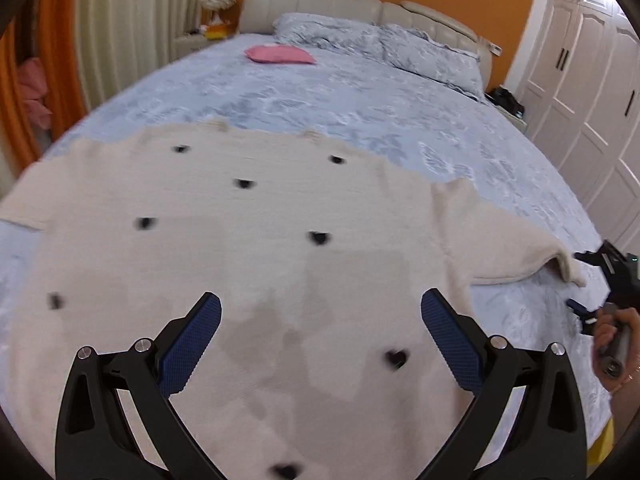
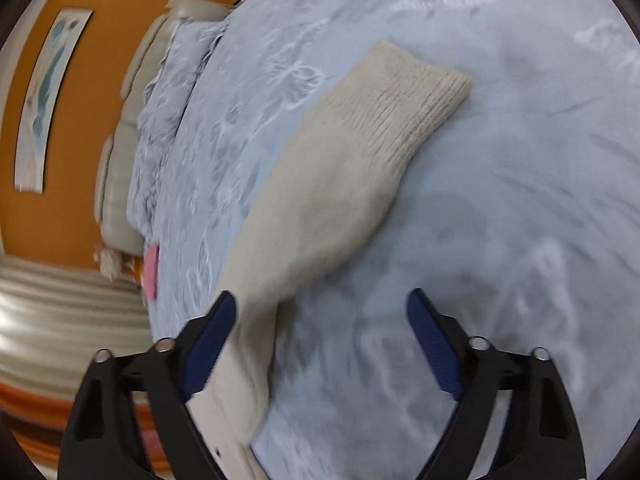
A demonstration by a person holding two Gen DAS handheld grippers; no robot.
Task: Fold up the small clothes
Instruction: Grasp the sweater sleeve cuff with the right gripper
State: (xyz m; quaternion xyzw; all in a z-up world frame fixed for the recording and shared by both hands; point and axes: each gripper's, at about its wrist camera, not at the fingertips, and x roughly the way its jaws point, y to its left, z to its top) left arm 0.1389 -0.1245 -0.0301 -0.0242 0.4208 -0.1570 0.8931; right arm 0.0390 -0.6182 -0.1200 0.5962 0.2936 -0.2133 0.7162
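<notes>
with the cream sweater spread flat on the bed and both the left tongs and right tongs spread and empty, the sleeve could be missed or bunched if grabbed off-centre.

A bed in pale blue floral cover carries a cream dotted sweater near, 2 pillows and a pink item far.
</notes>
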